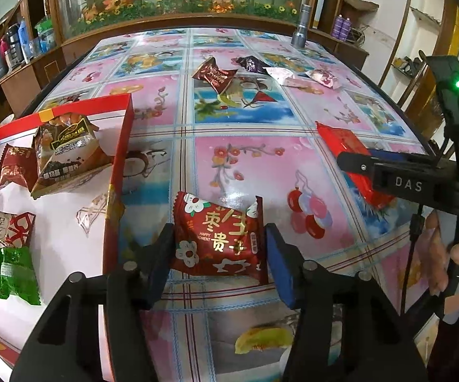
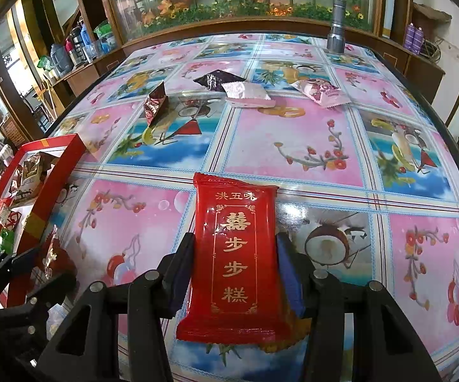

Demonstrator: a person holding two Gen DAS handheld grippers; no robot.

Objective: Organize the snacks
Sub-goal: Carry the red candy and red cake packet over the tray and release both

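Observation:
My left gripper [image 1: 218,248] is shut on a dark red snack packet with white flowers [image 1: 218,235], held just right of the red box [image 1: 119,172]. The box has a white floor and holds several packets, among them a brown one [image 1: 67,156] and a green one [image 1: 14,273]. My right gripper [image 2: 234,273] is shut on a long bright red packet with gold characters [image 2: 234,254]; it shows at the right of the left wrist view [image 1: 344,146]. Loose packets lie far on the table: a brown pyramid [image 2: 156,105], a dark purple one [image 2: 218,79], a pale pink one [image 2: 245,94] and a pink-white one [image 2: 321,90].
The table [image 2: 309,133] has a glossy pink and blue flowered cover. A metal flashlight [image 2: 337,25] stands at its far edge. A wooden cabinet with glass and artificial flowers [image 2: 229,3] runs behind. The left gripper shows at the lower left of the right wrist view [image 2: 32,289].

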